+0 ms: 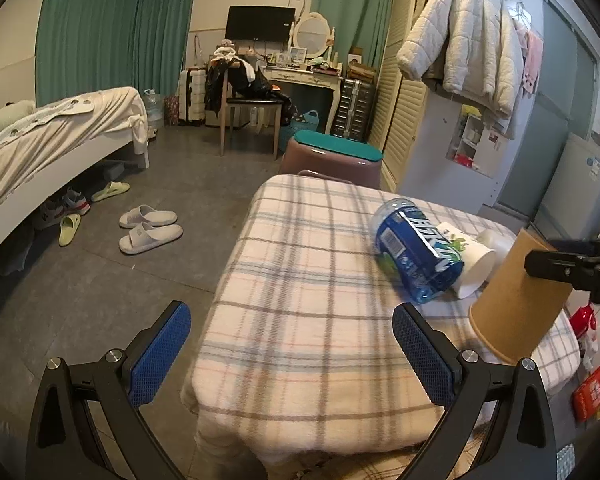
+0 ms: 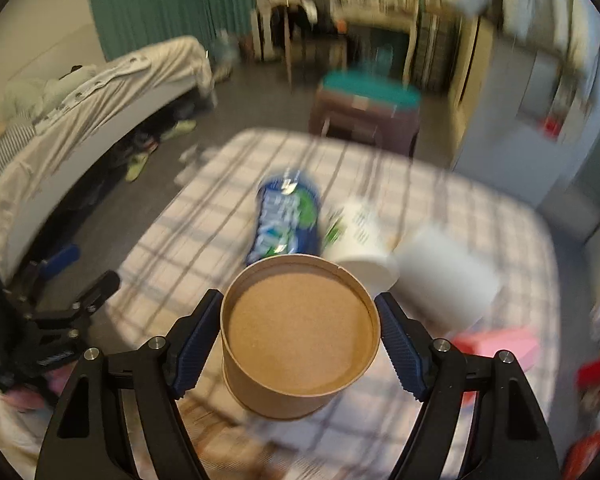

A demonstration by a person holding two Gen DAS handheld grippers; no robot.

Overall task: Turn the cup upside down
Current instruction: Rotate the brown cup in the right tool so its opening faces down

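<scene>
My right gripper (image 2: 300,312) is shut on a brown paper cup (image 2: 300,332) and holds it above the checked tablecloth (image 2: 480,216). The cup is tilted; its recessed base faces the right wrist camera and its mouth points down and away. In the left wrist view the same cup (image 1: 516,300) hangs mouth-down at an angle at the table's right side, with the right gripper's black finger (image 1: 556,264) on its upper part. My left gripper (image 1: 292,344) is open and empty over the table's front left edge.
A blue-labelled plastic bottle (image 1: 416,248) lies on its side on the table, with a white paper cup (image 1: 468,260) lying against it and a white roll (image 2: 448,276) beside that. A stool (image 1: 332,160) stands behind the table. A bed (image 1: 52,140) and slippers (image 1: 148,228) are at left.
</scene>
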